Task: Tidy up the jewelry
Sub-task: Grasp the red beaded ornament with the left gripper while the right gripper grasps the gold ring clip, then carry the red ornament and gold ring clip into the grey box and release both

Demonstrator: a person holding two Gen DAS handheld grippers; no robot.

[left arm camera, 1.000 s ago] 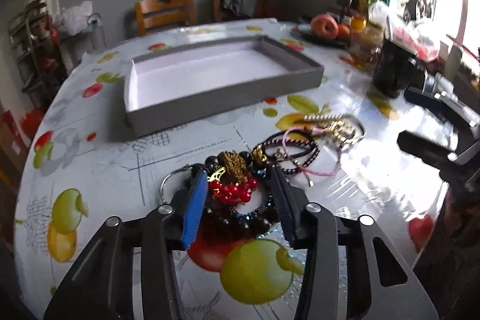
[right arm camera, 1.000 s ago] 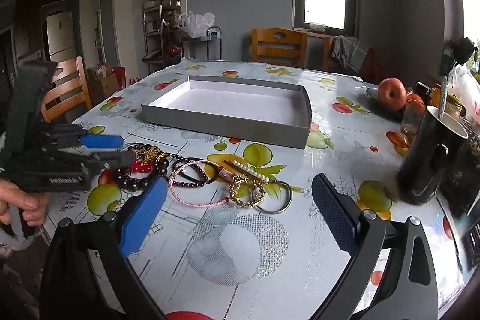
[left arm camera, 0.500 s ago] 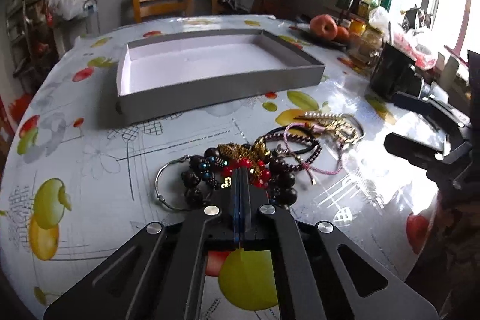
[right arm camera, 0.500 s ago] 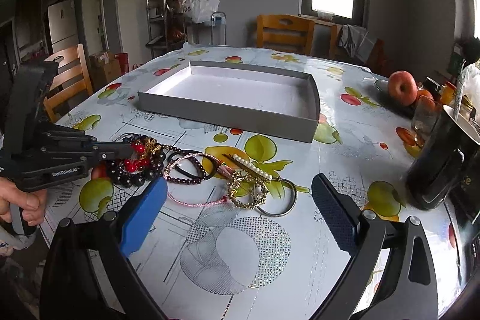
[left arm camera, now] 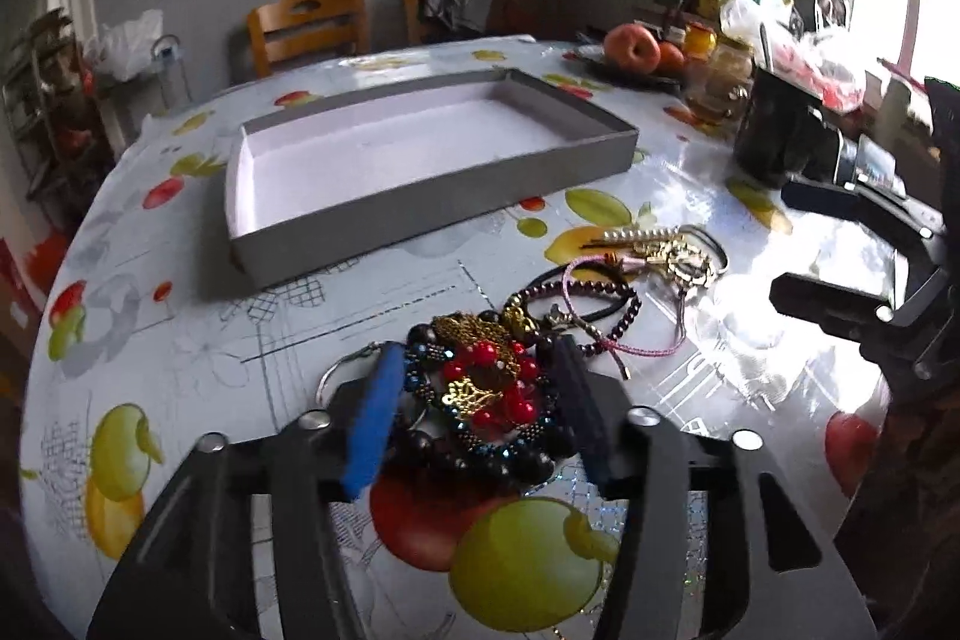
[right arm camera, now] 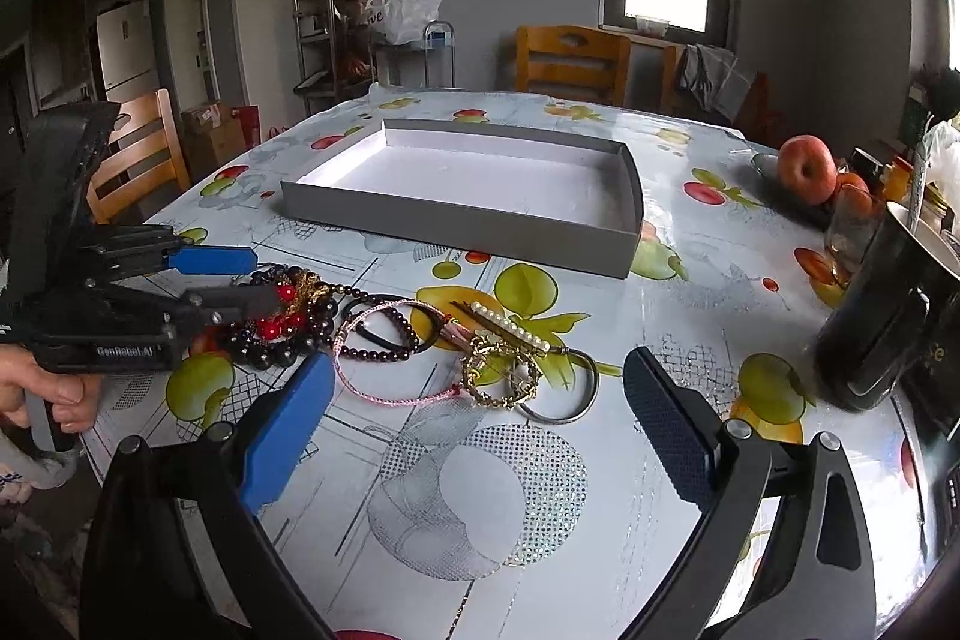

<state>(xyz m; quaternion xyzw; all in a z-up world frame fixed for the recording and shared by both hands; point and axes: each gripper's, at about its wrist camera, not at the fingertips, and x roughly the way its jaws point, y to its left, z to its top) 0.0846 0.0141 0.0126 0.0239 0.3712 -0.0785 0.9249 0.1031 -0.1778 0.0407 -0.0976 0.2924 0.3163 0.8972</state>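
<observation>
Open tablecloth (right arm camera: 480, 490) before the tangled jewelry (right arm camera: 420, 340); tray (right arm camera: 480, 220) behind; mug (right arm camera: 876, 316) crowding right.

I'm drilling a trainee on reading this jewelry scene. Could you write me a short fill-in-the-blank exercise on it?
1. The grey tray holds ____ jewelry so far.
2. The red-beaded cluster lies between the pads of the ____ gripper, whose jaws are opening.
3. The right gripper stands ____, with nothing between its pads.
4. The pearl clip lies on the ____, not in the tray.

Missing words: no; left; open; table
</observation>
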